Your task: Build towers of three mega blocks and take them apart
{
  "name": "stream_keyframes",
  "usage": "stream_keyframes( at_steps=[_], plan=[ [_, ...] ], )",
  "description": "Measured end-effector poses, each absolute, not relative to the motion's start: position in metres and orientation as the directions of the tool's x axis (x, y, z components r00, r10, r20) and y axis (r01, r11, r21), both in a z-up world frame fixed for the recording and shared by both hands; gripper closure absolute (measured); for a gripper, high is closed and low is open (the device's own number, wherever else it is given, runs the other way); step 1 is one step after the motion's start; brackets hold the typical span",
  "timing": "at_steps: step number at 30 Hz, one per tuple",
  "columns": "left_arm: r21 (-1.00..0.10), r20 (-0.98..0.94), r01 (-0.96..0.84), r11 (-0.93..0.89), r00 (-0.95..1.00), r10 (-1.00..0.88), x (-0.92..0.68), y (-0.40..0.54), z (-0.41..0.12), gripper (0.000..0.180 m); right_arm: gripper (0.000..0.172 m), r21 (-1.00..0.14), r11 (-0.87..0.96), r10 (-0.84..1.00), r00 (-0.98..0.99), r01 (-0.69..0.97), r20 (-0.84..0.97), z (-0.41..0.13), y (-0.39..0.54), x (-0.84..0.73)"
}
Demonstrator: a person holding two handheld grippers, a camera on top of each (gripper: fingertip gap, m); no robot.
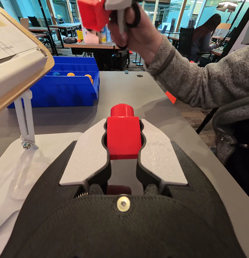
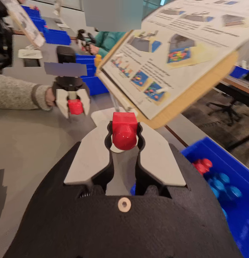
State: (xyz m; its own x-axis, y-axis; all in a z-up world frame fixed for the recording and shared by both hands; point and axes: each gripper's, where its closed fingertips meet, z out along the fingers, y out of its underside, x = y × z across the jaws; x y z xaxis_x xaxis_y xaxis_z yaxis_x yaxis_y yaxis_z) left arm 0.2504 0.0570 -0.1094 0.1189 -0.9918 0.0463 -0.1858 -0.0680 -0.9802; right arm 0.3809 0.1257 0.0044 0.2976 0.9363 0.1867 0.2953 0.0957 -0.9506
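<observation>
My left gripper (image 1: 123,122) is shut on a red mega block (image 1: 123,137), stud pointing away from me, held above the grey table (image 1: 135,86). It also shows in the right wrist view (image 2: 76,111), at the left, with its red block (image 2: 75,106). My right gripper (image 2: 124,126) is shut on a second red mega block (image 2: 124,131), its round stud turned toward the camera. In the left wrist view that gripper is at the top, held by a hand (image 1: 136,36), with its red block (image 1: 93,14) high above the table.
A blue bin (image 1: 62,86) with blue and orange blocks stands at the left. In the right wrist view a blue bin (image 2: 232,181) with red and blue blocks is at the right. A tilted instruction board (image 2: 170,62) on a white stand (image 1: 25,122) rises over the table. People sit at tables behind. Tip to tip, the grippers are about 20 centimetres apart.
</observation>
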Motion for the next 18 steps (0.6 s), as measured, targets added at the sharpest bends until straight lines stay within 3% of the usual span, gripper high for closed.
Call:
stream_keyframes(
  at_steps=[7,13,18],
  plan=[
    [-0.973,0.054,-0.215,-0.08,0.125,-0.991,0.253,0.06,-0.119,0.14,0.137,-0.886,-0.204,0.788,0.607,0.416,0.103,-0.018,0.234,0.445],
    [-0.971,0.064,-0.22,-0.092,0.129,-0.99,0.251,0.063,-0.124,0.14,0.137,-0.692,-0.472,0.696,0.713,0.546,0.088,-0.092,0.304,0.467],
    [-0.97,0.069,-0.224,-0.097,0.13,-0.989,0.25,0.064,-0.126,0.14,0.137,-0.526,-0.582,0.669,0.733,0.62,0.122,-0.135,0.33,0.48]
  ],
)
